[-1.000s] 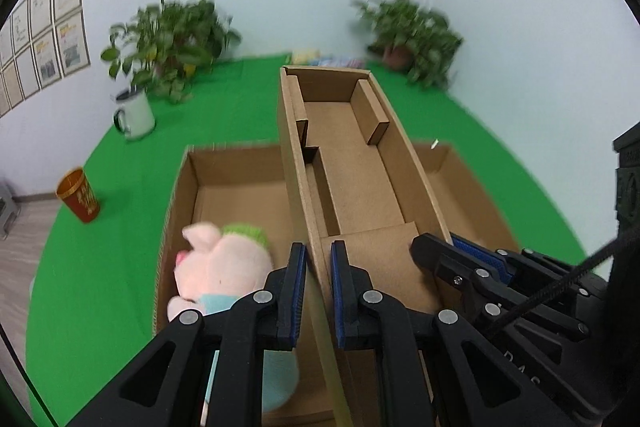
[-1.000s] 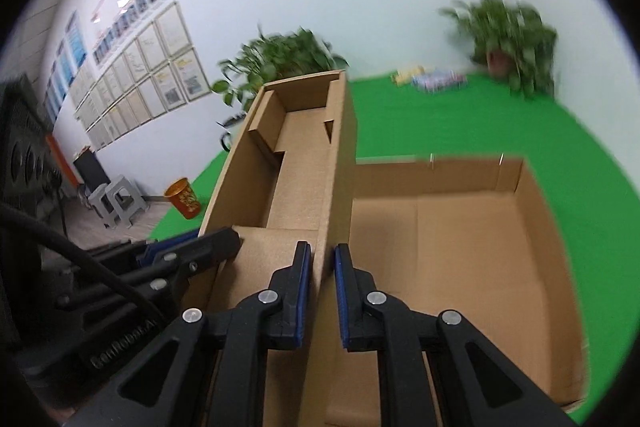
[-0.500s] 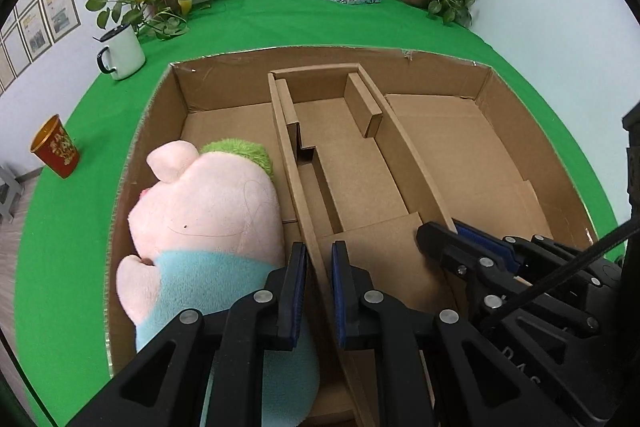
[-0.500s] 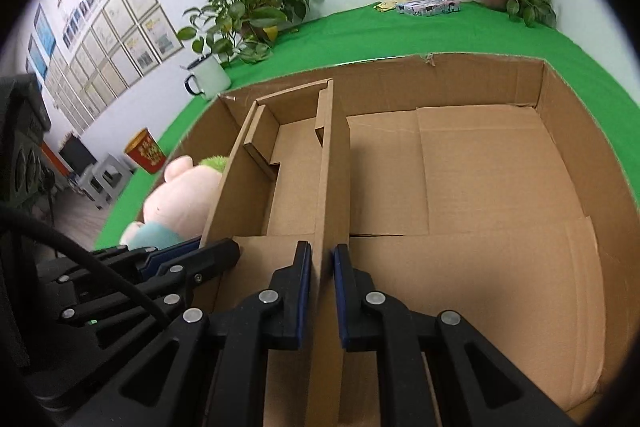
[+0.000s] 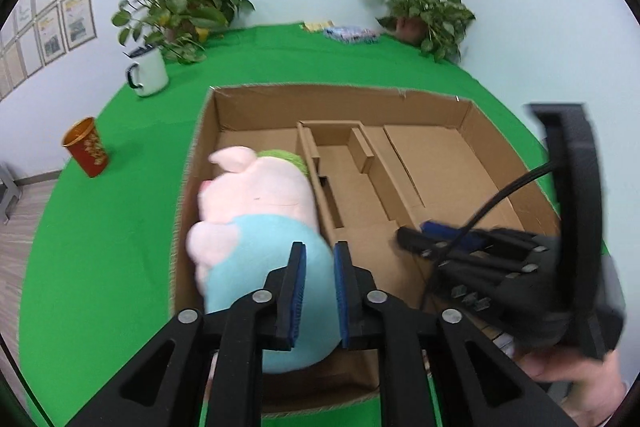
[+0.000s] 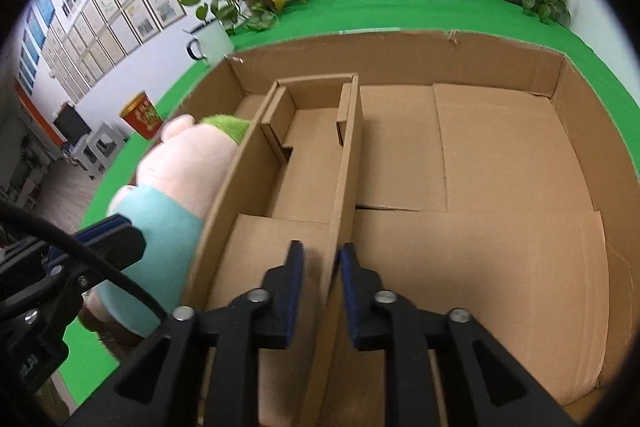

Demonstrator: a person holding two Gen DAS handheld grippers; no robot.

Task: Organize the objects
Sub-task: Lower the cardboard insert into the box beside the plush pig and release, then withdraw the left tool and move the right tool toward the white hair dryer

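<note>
Right wrist view: right gripper [image 6: 319, 279] straddles the cardboard insert's [image 6: 316, 147] wall, jaws slightly parted (grip released, I judge); left gripper [image 5: 319, 277], parted and empty, hovers over the plush pig [image 5: 260, 211] inside the box [image 5: 472, 119].

1. plush pig [image 5: 256, 195] is showing pale pink, a light blue body, a green tuft.
2. box [image 6: 500, 163] and insert [image 6: 308, 163] are showing plain brown.
3. tablecloth [image 5: 120, 227] is showing bright green.
4. cup [image 5: 85, 147] is showing red with gold pattern.
5. mug [image 5: 148, 73] is showing white with a dark rim.
</note>
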